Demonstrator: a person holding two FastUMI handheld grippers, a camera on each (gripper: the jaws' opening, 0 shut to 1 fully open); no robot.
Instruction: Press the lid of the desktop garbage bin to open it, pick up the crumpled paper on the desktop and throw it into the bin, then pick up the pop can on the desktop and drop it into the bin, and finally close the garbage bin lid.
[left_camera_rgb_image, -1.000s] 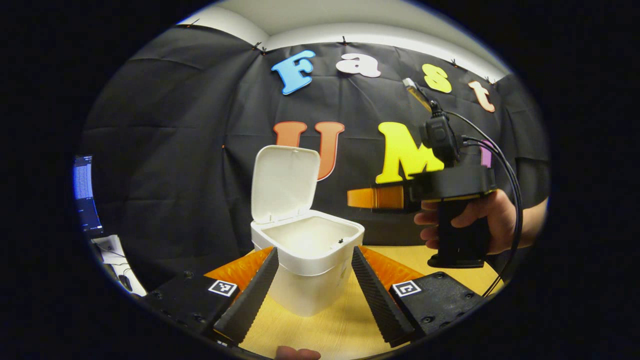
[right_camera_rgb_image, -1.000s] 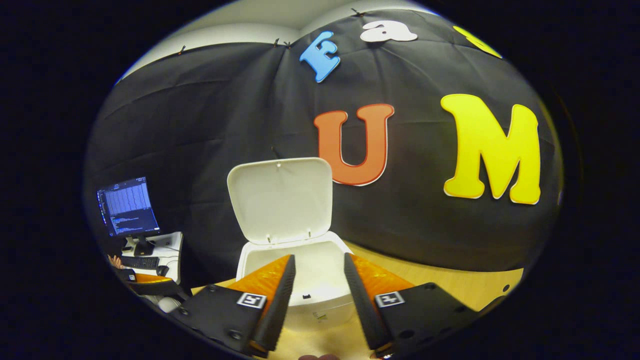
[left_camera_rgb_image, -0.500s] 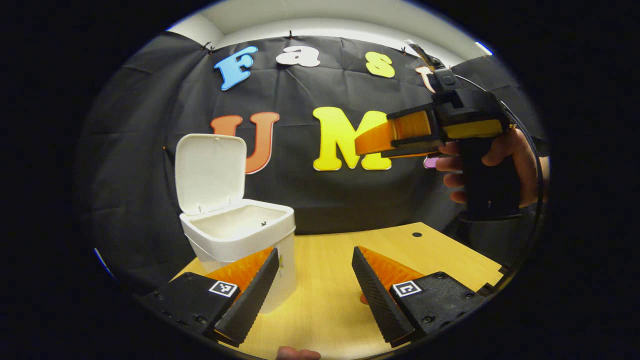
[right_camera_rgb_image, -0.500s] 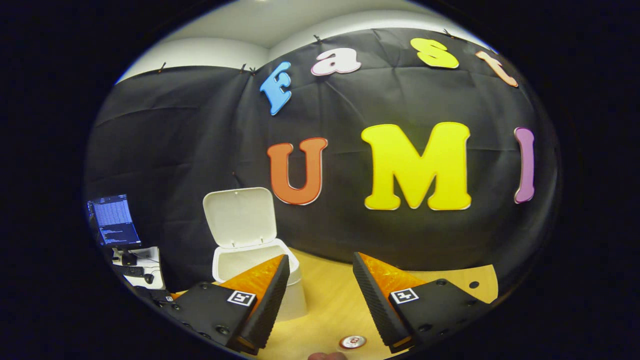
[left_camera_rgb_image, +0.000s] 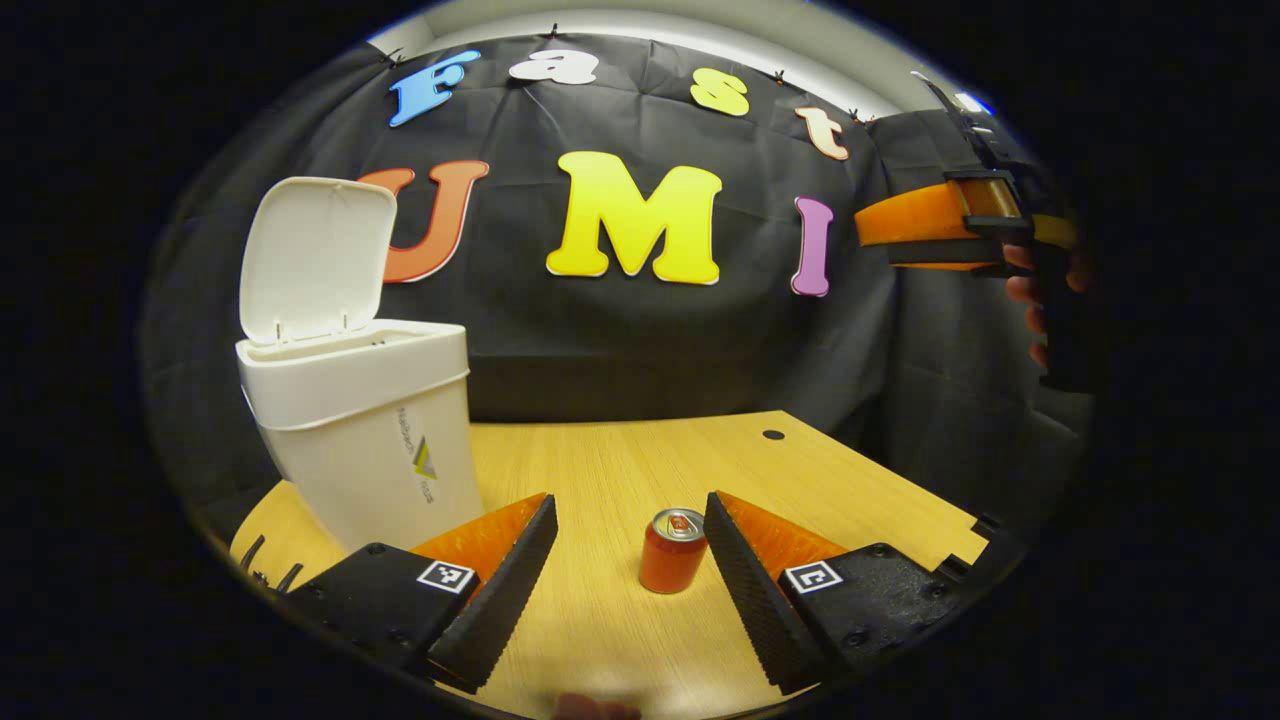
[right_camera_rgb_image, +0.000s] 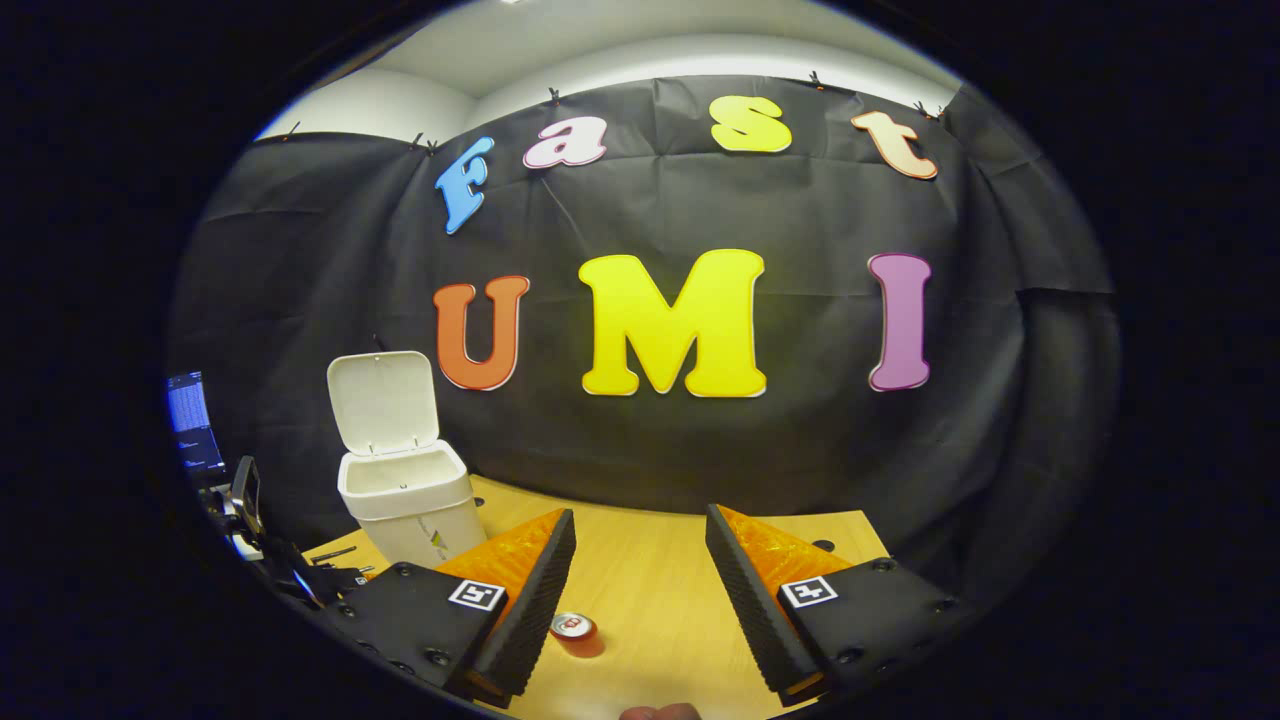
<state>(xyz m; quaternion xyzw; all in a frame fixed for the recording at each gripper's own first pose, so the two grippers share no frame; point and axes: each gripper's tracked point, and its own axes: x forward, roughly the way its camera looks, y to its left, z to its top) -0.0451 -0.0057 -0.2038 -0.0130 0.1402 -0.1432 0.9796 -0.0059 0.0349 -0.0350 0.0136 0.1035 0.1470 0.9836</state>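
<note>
The white garbage bin (left_camera_rgb_image: 355, 430) stands on the wooden desk (left_camera_rgb_image: 650, 460) at the left, its lid (left_camera_rgb_image: 312, 255) raised upright. A red pop can (left_camera_rgb_image: 671, 551) stands upright on the desk, just ahead of my left gripper (left_camera_rgb_image: 628, 545), which is open, the can close to its right finger. In the right gripper view the bin (right_camera_rgb_image: 405, 495) is far to the left and the can (right_camera_rgb_image: 574, 630) lies low between the fingers, nearer the left one. My right gripper (right_camera_rgb_image: 635, 560) is open and held high above the desk. It also shows in the left gripper view, the right gripper (left_camera_rgb_image: 940, 225) up at the right in a hand.
A small round hole (left_camera_rgb_image: 773, 435) sits in the desk near its far edge. A monitor (right_camera_rgb_image: 195, 420) and cables are beyond the desk's left side. The desk's right corner (left_camera_rgb_image: 985, 525) is notched.
Both grippers have pulled back and swung right, away from the bin. The bin has slid to the left in both views. The pop can now stands just before my left gripper.
</note>
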